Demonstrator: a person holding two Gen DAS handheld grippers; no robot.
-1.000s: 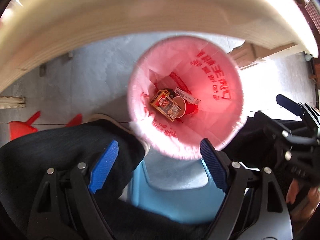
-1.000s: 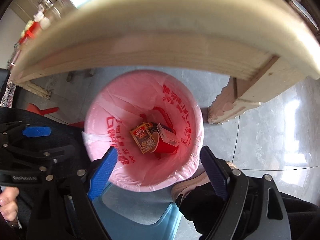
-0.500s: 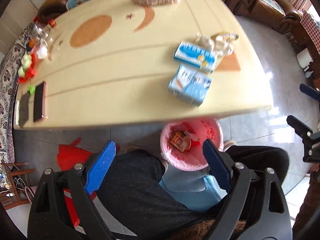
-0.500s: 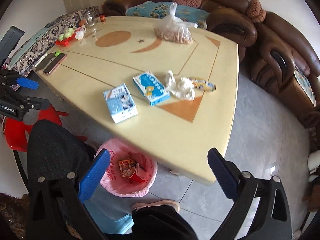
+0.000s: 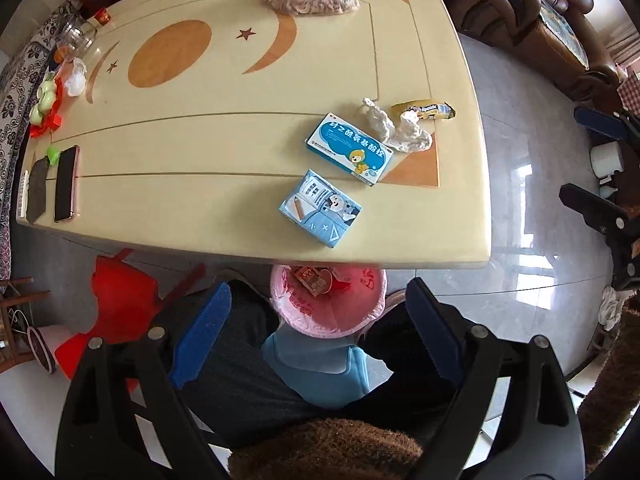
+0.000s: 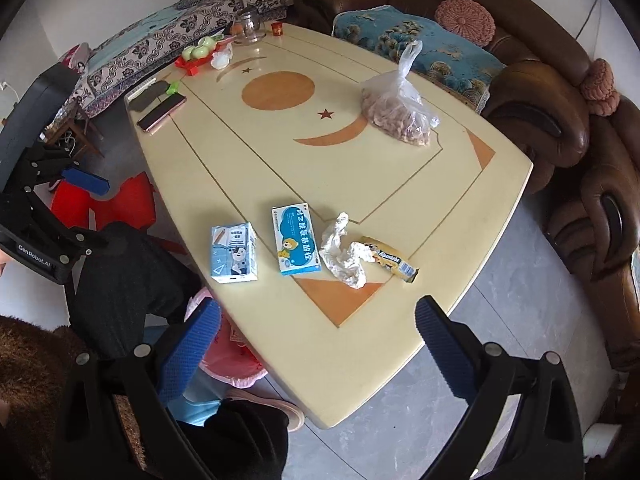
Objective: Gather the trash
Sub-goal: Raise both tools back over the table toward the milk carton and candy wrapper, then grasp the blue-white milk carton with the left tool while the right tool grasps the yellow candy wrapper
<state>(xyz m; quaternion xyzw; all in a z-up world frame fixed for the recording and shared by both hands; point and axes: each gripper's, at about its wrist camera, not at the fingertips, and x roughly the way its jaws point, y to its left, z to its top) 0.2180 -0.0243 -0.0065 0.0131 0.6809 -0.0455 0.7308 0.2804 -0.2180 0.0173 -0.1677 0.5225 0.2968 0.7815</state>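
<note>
Two claws, both spread wide and carrying nothing. My left gripper [image 5: 316,336] points straight down at the pink bin [image 5: 328,308] tucked under the table [image 5: 240,152] edge. The carton [image 6: 234,253] lies nearest that edge, its long axis running away from me; my right gripper [image 6: 318,346] looks closest, with the medicine box [image 6: 295,240], tissue [image 6: 344,254] and wrapper [image 6: 394,265] just beyond.

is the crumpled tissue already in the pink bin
No, the crumpled tissue lies on the table between the blue box and the snack wrapper, not in the pink bin.
</note>
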